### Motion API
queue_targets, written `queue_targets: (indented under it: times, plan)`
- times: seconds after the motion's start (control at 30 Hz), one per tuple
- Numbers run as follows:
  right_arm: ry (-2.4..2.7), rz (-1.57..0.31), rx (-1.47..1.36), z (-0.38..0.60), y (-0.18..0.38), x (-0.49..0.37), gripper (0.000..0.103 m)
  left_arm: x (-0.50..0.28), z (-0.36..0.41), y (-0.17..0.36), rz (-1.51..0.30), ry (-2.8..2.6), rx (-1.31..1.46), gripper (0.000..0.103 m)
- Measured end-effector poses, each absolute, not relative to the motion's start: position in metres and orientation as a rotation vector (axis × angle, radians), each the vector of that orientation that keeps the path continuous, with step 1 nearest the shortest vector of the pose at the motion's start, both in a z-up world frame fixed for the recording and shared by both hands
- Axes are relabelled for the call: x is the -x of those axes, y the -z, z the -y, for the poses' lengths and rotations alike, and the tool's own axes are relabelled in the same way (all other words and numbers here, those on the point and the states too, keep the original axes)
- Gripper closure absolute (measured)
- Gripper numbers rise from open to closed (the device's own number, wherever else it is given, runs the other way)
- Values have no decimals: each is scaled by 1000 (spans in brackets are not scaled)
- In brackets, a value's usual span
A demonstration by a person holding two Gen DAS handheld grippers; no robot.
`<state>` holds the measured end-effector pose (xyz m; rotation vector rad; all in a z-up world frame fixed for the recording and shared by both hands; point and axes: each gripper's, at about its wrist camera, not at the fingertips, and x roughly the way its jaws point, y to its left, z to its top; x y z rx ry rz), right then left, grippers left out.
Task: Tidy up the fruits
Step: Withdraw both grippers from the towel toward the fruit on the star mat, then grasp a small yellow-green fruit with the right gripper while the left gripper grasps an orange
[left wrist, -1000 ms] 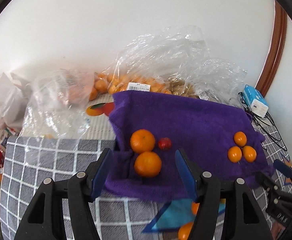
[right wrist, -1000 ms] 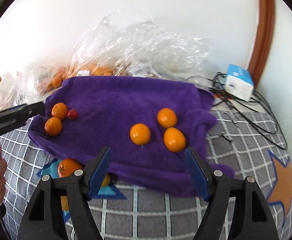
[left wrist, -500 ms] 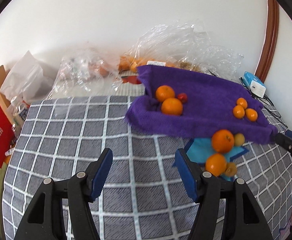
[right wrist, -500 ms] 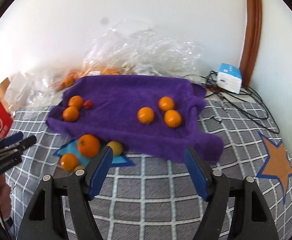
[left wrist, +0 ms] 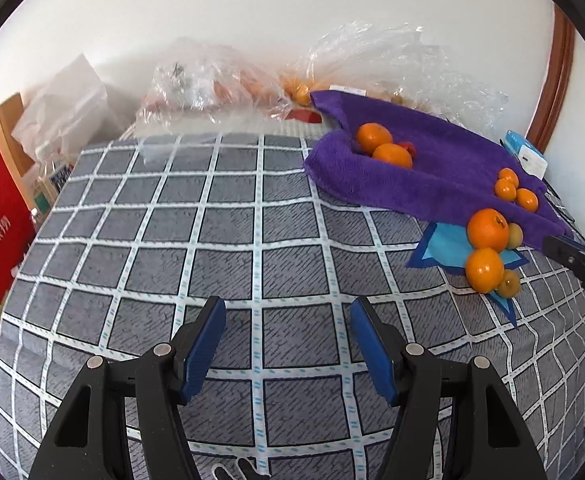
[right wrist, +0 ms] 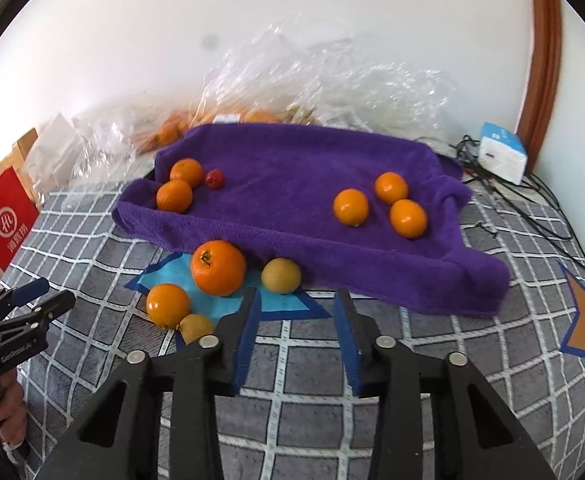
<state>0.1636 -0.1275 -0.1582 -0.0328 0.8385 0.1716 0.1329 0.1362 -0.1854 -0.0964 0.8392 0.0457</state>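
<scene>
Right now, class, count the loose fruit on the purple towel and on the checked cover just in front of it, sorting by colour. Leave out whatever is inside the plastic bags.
Orange fruit: 7
Yellow-brown fruit: 2
Red fruit: 1
Total: 10

Five orange ones and the red one lie on the purple towel; the rest sit on the checked cover.

Purple towel (right wrist: 292, 184), grey checked bedcover (left wrist: 228, 240)

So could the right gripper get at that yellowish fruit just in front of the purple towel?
Probably yes: the yellowish fruit lies uncovered on the checked blanket, just ahead of the right gripper, with nothing between. Its jaws are closing, so they would need reopening.
</scene>
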Motion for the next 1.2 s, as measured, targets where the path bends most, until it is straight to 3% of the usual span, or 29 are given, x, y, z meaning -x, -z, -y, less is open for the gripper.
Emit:
queue_targets:
  times: [0.43, 0.53, 0.8, 1.2]
  plan:
    - [-216, -923, 51, 109, 186, -209, 67, -130, -149, 187, -829, -37, 187, 40]
    - [-216, -943, 41, 110, 192, -213, 74, -130, -150, 188, -829, -40, 195, 40]
    - [-181, -824, 64, 130, 169, -177, 74, -129, -149, 187, -831, -51, 190, 40]
    - [-88, -848, 54, 186, 181, -145, 74, -128, -143, 188, -875, -143, 104, 40]
